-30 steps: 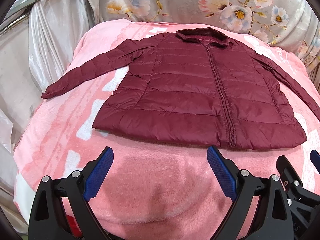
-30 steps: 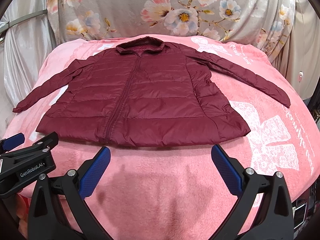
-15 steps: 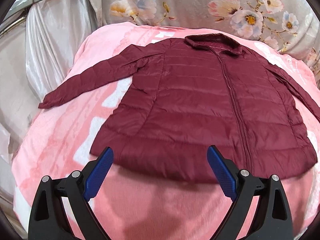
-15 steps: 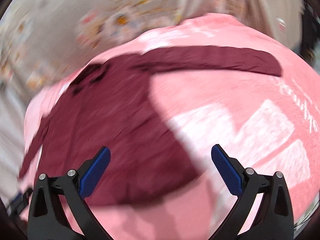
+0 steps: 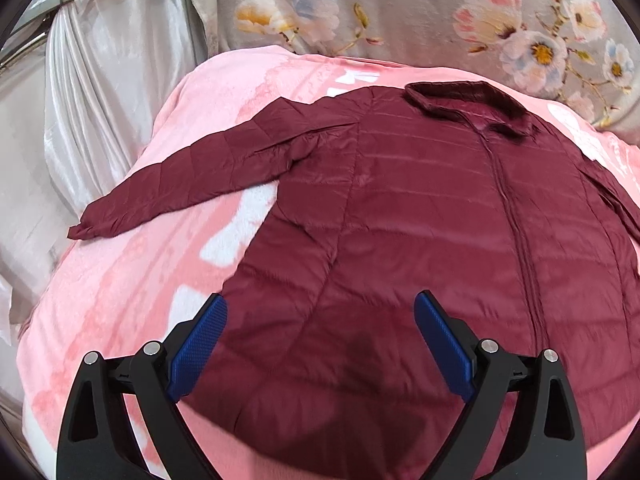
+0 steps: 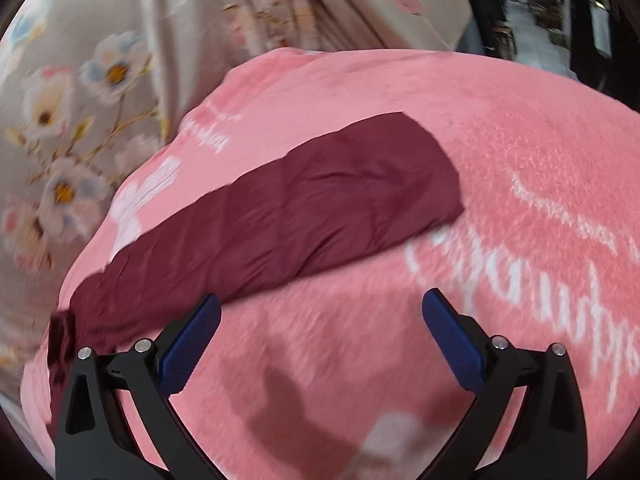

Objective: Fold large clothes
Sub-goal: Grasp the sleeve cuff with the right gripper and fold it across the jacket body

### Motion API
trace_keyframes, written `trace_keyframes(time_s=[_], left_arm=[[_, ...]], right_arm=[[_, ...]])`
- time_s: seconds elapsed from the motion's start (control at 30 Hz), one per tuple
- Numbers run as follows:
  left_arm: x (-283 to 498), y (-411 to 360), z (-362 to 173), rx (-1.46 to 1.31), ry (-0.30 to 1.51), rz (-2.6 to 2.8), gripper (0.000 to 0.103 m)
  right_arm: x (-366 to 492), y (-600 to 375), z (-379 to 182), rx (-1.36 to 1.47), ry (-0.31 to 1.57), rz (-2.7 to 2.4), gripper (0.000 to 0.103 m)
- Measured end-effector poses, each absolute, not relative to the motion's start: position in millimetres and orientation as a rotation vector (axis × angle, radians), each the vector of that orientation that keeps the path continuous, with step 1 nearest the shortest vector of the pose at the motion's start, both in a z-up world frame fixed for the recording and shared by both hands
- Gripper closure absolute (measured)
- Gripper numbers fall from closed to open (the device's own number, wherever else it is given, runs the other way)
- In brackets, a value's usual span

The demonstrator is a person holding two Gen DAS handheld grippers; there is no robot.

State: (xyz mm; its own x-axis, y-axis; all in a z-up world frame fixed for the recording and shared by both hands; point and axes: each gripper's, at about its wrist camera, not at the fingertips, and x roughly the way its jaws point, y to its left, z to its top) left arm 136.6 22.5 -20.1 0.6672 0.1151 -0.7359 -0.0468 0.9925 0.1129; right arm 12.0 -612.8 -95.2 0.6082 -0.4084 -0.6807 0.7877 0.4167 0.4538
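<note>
A maroon quilted puffer jacket (image 5: 420, 208) lies spread flat, front side up and zipped, on a pink fleece blanket (image 5: 132, 288) that covers the surface beneath; what kind of surface it is cannot be told. In the left wrist view the jacket fills the centre and right of the frame, with its collar (image 5: 464, 108) toward the upper right and one sleeve (image 5: 200, 176) stretched out toward the left edge, the cuff resting on the blanket at middle left. The left claw (image 5: 320, 344) hangs at the bottom centre of that frame, its blue-padded fingers (image 5: 198, 344) wide apart and gripping nothing, positioned over the lower hem part of the jacket. A floral curtain (image 5: 440, 12) runs along the top, and silvery satin drapery (image 5: 100, 80) sits in the upper left.

In the right wrist view, which is somewhat blurred, the jacket's other sleeve (image 6: 280, 224) runs diagonally from lower left to its cuff at upper centre, lying on the blanket with white lettering (image 6: 560, 280) at the right. The right claw (image 6: 322, 344) is at the bottom centre, fingers spread apart and empty, over bare blanket just below the sleeve.
</note>
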Motion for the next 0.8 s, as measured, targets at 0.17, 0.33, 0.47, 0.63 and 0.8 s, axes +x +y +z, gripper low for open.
trace_keyframes(time_s=[0.17, 0.33, 0.47, 0.63, 0.8], left_arm=[[157.7, 24.9, -25.3, 0.078, 0.844, 0.106, 0.011], [173.1, 25.5, -32.9, 0.088, 0.879, 0.125, 0.01], [179.4, 29.6, -36.7, 0.095, 0.879, 0.146, 0.01], [185.2, 39.9, -40.8, 0.113, 0.869, 0.191, 0.01], [185.5, 60.9, -41.6, 0.062, 0.878, 0.211, 0.01]], right_arm=[[22.0, -634.3, -95.9, 0.857, 0.443, -0.803, 0.005], [41.9, -653.0, -95.6, 0.907, 0.448, -0.782, 0.087], [68.0, -632.8, -58.3, 0.805, 0.398, -0.726, 0.095], [136.0, -527.6, 39.7, 0.564, 0.326, -0.406, 0.095], [204.7, -370.3, 87.6, 0.301, 0.376, -0.045, 0.095]])
